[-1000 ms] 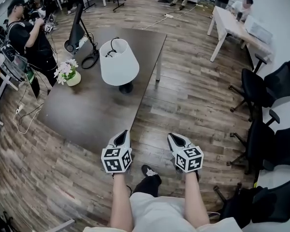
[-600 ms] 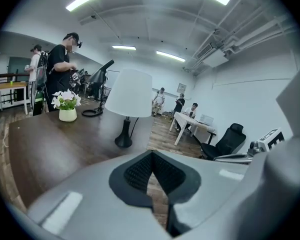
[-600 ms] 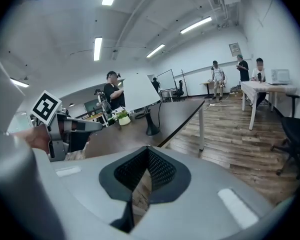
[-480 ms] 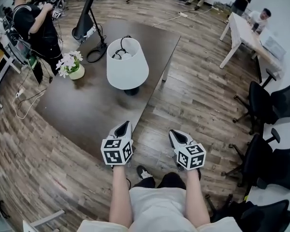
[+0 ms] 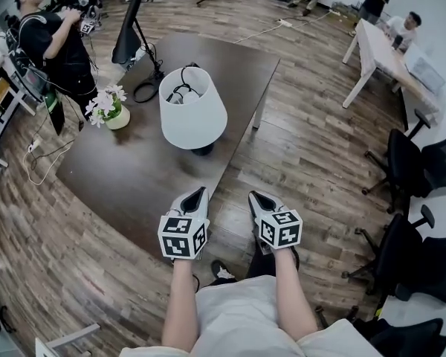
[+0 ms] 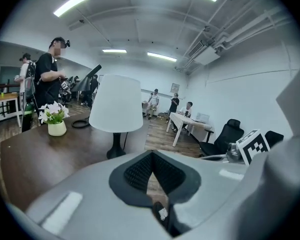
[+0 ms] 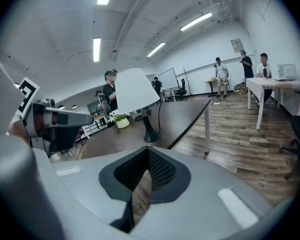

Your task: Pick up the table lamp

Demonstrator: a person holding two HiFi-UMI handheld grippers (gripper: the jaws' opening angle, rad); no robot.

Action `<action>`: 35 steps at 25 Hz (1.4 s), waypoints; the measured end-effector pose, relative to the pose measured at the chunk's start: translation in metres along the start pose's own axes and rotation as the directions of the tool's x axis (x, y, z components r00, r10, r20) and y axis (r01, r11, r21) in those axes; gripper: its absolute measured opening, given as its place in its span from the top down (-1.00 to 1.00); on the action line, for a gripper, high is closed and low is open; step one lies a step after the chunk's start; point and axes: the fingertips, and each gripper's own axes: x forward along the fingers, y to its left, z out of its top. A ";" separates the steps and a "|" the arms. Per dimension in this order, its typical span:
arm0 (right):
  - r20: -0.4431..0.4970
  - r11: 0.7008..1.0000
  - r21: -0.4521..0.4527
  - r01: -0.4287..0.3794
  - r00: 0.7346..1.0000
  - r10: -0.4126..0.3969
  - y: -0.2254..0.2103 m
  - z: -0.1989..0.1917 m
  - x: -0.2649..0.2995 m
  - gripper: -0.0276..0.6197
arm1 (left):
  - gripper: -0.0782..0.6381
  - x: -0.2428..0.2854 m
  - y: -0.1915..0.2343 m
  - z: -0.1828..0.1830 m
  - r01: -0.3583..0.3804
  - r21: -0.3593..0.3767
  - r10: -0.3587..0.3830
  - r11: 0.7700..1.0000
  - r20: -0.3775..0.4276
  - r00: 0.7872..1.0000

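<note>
The table lamp (image 5: 192,108), with a white shade and a black base, stands upright on the dark table (image 5: 134,166), toward its right side. It also shows in the left gripper view as the lamp (image 6: 116,104) and in the right gripper view as the lamp (image 7: 135,91), straight ahead of each pair of jaws. My left gripper (image 5: 201,192) hovers at the table's near edge, shut and holding nothing. My right gripper (image 5: 254,197) is beside it over the floor, just off the table's right edge, also shut with nothing in it. Both are well short of the lamp.
A small pot of flowers (image 5: 110,111) sits left of the lamp. A black stand (image 5: 128,39) and a coiled cable (image 5: 143,91) are at the table's far side. A person (image 5: 56,47) stands at the far left. Black office chairs (image 5: 424,155) line the right wall.
My right gripper has moved left, closer to the left one, and both have edged forward toward the table. The lamp has not moved.
</note>
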 end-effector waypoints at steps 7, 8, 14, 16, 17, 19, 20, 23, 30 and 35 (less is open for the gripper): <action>-0.073 0.988 -0.092 -0.121 0.991 0.115 -0.001 0.031 0.066 0.84 | 0.78 0.024 0.026 0.039 -0.054 -0.015 0.055 0.998 0.068 0.996; -0.091 0.985 -0.113 -0.133 0.988 0.123 -0.004 0.036 0.075 0.84 | 0.78 0.028 0.028 0.042 -0.060 -0.018 0.062 0.998 0.072 0.996; -0.071 0.973 -0.126 -0.194 0.980 0.187 -0.011 0.065 0.123 0.84 | 0.78 0.038 0.046 0.072 -0.132 -0.035 0.135 0.991 0.120 0.983; -0.060 0.965 -0.132 -0.227 0.974 0.221 -0.008 0.068 0.138 0.84 | 0.78 0.040 0.053 0.076 -0.152 -0.061 0.159 0.986 0.134 0.978; -0.057 0.962 -0.139 -0.234 0.972 0.228 -0.007 0.070 0.146 0.84 | 0.78 0.042 0.055 0.077 -0.156 -0.066 0.164 0.986 0.136 0.977; -0.055 0.958 -0.153 -0.241 0.970 0.235 -0.006 0.073 0.164 0.84 | 0.78 0.047 0.053 0.081 -0.145 -0.052 0.151 0.988 0.125 0.981; -0.057 0.957 -0.157 -0.244 0.970 0.238 -0.006 0.073 0.173 0.83 | 0.78 0.051 0.049 0.083 -0.127 -0.035 0.131 0.991 0.113 0.985; -0.071 0.956 -0.152 -0.252 0.967 0.244 -0.007 0.072 0.198 0.83 | 0.78 0.062 0.032 0.088 -0.076 0.023 0.074 0.997 0.076 0.994; -0.127 0.904 -0.317 -0.287 0.957 0.259 -0.003 0.069 0.242 0.81 | 0.78 0.090 0.019 0.112 -0.067 0.027 0.066 0.997 0.055 0.996; -0.192 0.860 -0.349 -0.372 0.927 0.323 0.005 0.059 0.252 0.74 | 0.78 0.105 0.021 0.124 -0.086 0.004 0.085 0.996 0.062 0.994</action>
